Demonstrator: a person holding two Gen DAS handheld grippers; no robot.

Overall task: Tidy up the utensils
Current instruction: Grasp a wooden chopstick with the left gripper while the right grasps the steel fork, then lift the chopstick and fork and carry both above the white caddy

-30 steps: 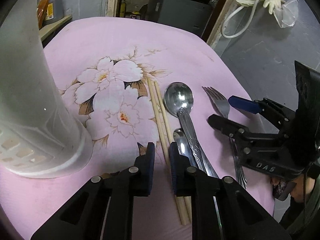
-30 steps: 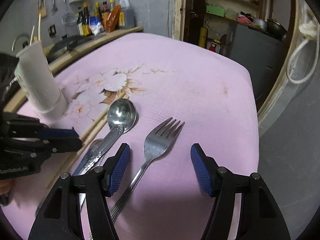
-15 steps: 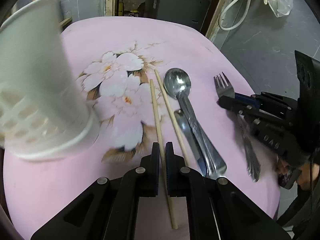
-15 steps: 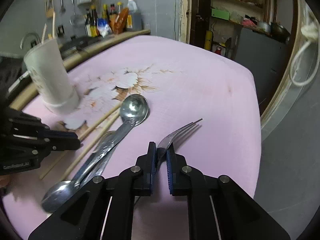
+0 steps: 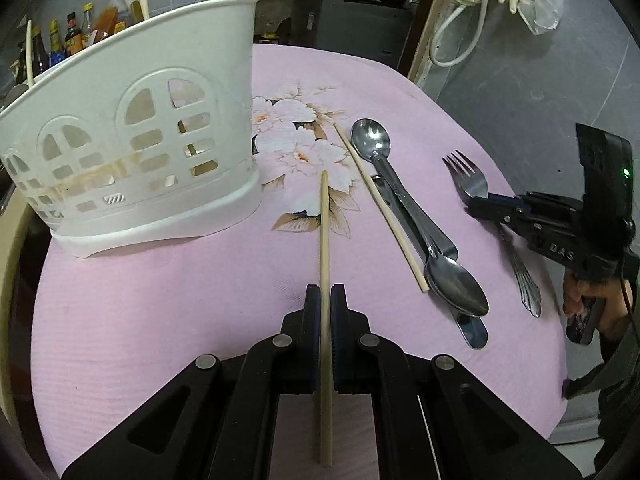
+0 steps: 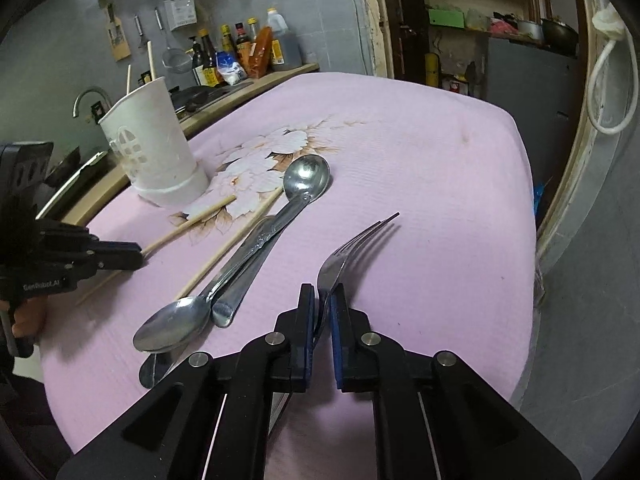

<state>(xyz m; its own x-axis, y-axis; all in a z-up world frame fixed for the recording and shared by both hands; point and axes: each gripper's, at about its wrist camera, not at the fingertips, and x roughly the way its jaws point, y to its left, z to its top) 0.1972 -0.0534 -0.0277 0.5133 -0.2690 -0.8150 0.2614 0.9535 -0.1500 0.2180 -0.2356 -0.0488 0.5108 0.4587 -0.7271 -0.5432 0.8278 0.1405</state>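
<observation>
My left gripper (image 5: 325, 294) is shut on a wooden chopstick (image 5: 324, 224) and holds it above the pink cloth, tip pointing toward the white utensil holder (image 5: 132, 140). My right gripper (image 6: 322, 296) is shut on the handle of a steel fork (image 6: 352, 244), tines lifted and pointing away. In the left wrist view the right gripper (image 5: 486, 204) clamps the fork (image 5: 470, 178) at the right. A second chopstick (image 5: 380, 208) and two steel spoons (image 5: 404, 196) lie between the grippers. The holder (image 6: 152, 148) stands at the far left in the right wrist view.
The table has a pink flowered cloth (image 6: 420, 168) with edges close at right and front. A counter with bottles (image 6: 240, 56) and a sink tap (image 6: 86, 98) lies behind the holder. A doorway and shelves are at the back right.
Both grippers closed, the left on a chopstick and the right on the fork, and lifted them. The left gripper has drawn back, and the held chopstick has separated from the other one.
</observation>
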